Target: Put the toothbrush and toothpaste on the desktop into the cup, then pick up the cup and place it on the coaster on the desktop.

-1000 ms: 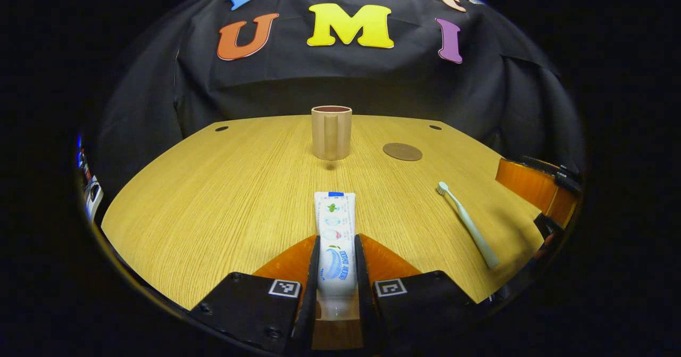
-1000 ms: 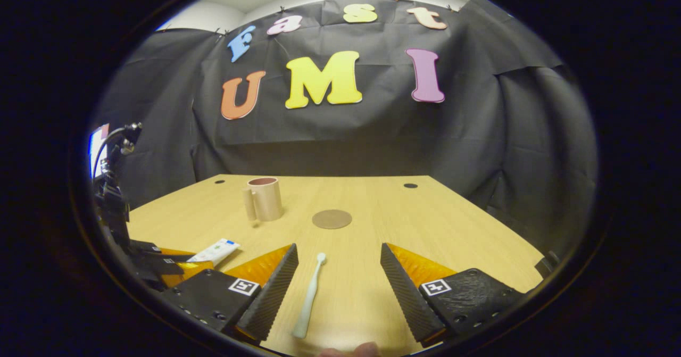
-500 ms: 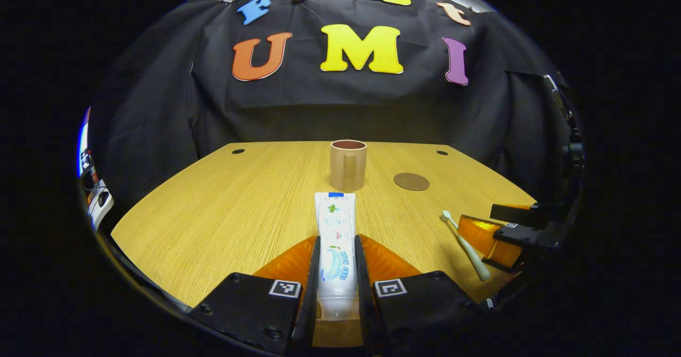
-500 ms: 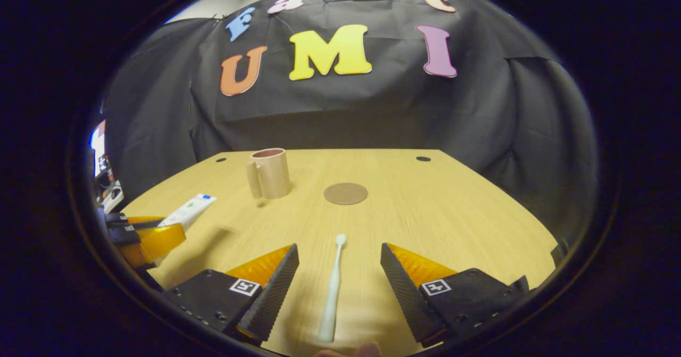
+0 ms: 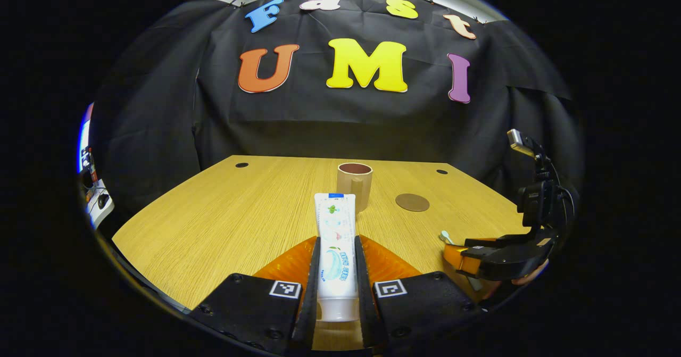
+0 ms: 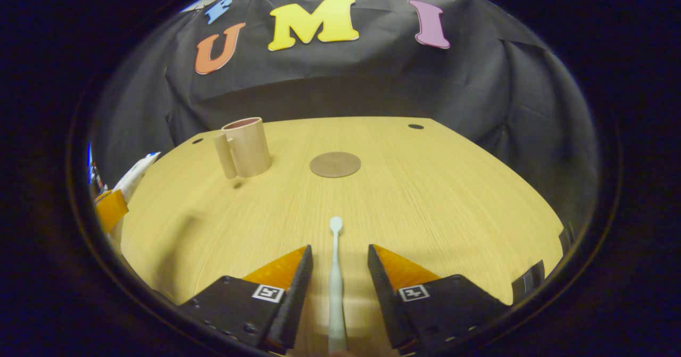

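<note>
My left gripper [image 5: 336,246] is shut on the white toothpaste tube [image 5: 335,218], which points forward and is held off the wooden table [image 5: 213,218]. Beyond it stands the beige cup [image 5: 355,184], upright with its handle toward me, and the round brown coaster [image 5: 412,202] lies to its right. In the right gripper view, the pale toothbrush [image 6: 335,229] lies flat on the table between the fingers of my right gripper [image 6: 339,251], open with a small gap on each side. The cup [image 6: 245,147] and coaster [image 6: 335,164] sit farther back.
The right gripper [image 5: 468,255] and a hand holding it show low at the right in the left gripper view, over the toothbrush head [image 5: 446,236]. Two small dark holes [image 5: 242,164] [image 5: 442,172] mark the table's far corners. Cables and equipment [image 5: 91,197] sit off the left edge.
The left gripper has risen and levelled with the toothpaste in it. The right gripper has dropped lower around the toothbrush, and its fingers have narrowed toward the handle.
</note>
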